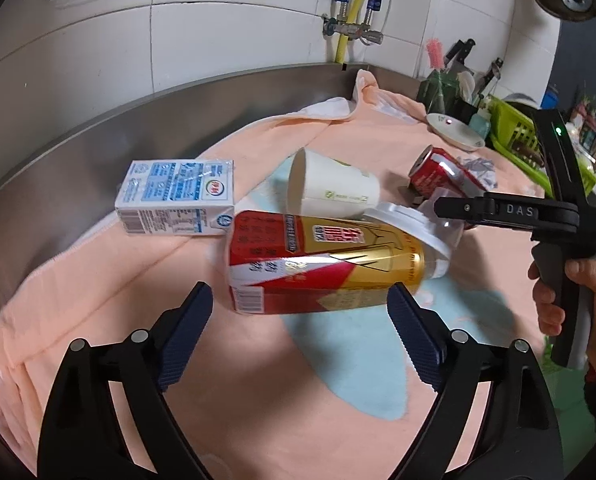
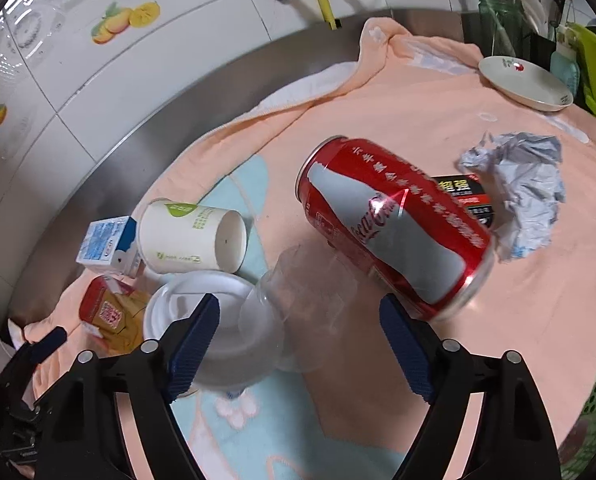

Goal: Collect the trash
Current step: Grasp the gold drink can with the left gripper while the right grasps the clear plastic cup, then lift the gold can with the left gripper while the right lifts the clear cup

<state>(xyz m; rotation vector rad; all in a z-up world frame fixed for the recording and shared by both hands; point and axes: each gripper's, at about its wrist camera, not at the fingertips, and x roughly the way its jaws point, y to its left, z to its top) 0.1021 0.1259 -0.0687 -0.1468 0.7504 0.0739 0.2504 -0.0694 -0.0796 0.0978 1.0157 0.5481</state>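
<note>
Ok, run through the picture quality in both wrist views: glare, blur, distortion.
Left wrist view: strong fisheye bending of the steel counter edge, dark corner vignetting, a bright glare streak across the red and gold carton, focus sharp. Right wrist view: same barrel distortion, a glint on the Coca-Cola can, reflections on the wall tiles, and the clear plastic cup hard to make out because it is see-through.

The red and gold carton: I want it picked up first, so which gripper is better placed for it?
Left. The left gripper is open with the red and gold carton lying just ahead of its fingers. The right gripper faces the clear plastic cup instead.
</note>
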